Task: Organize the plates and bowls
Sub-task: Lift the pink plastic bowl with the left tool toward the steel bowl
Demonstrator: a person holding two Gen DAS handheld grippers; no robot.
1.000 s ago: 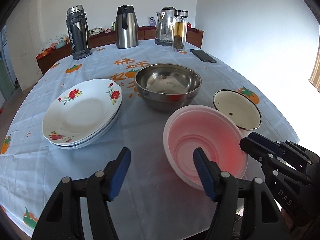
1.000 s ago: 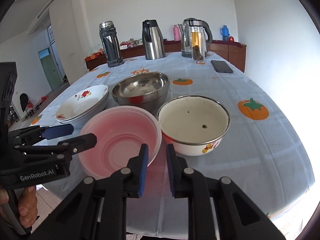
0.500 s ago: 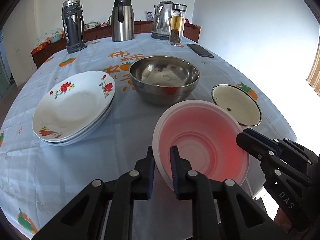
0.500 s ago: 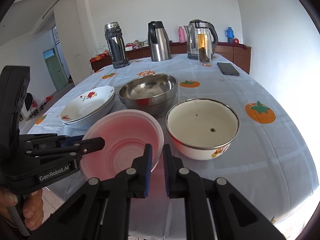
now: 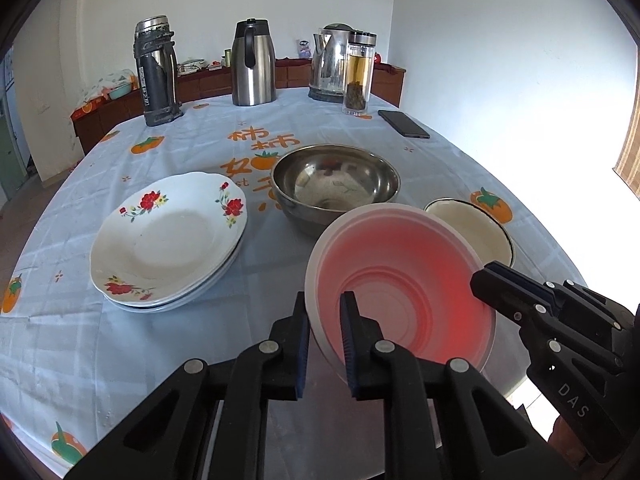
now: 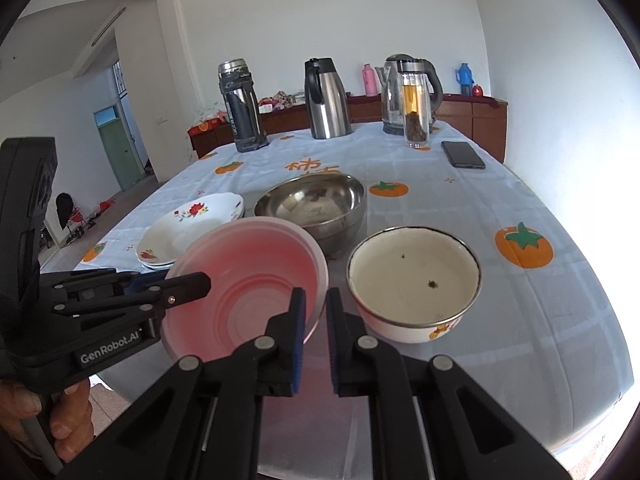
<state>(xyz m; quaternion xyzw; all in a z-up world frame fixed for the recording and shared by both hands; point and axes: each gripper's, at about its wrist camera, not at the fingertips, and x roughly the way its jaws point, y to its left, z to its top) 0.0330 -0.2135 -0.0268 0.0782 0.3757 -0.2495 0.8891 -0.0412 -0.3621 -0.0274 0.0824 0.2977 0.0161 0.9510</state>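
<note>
A pink plastic bowl (image 5: 404, 276) is held up off the table and tilted, gripped on opposite rims by both grippers. My left gripper (image 5: 325, 308) is shut on its near-left rim. My right gripper (image 6: 316, 304) is shut on its right rim; it also shows in the left wrist view (image 5: 486, 280). The pink bowl also shows in the right wrist view (image 6: 248, 276). A steel bowl (image 5: 336, 184) stands behind it. A cream enamel bowl (image 6: 414, 280) stands to the right. A stack of floral plates (image 5: 168, 236) lies to the left.
At the table's far side stand a dark thermos (image 5: 156, 72), a steel jug (image 5: 254, 64), a kettle (image 5: 330, 64) and a tea bottle (image 5: 358, 76). A phone (image 5: 403, 123) lies at the far right. The table edge is near on the right.
My left gripper closed from open onto the pink bowl's rim. Both grippers then lifted the bowl off the table and tilted it.
</note>
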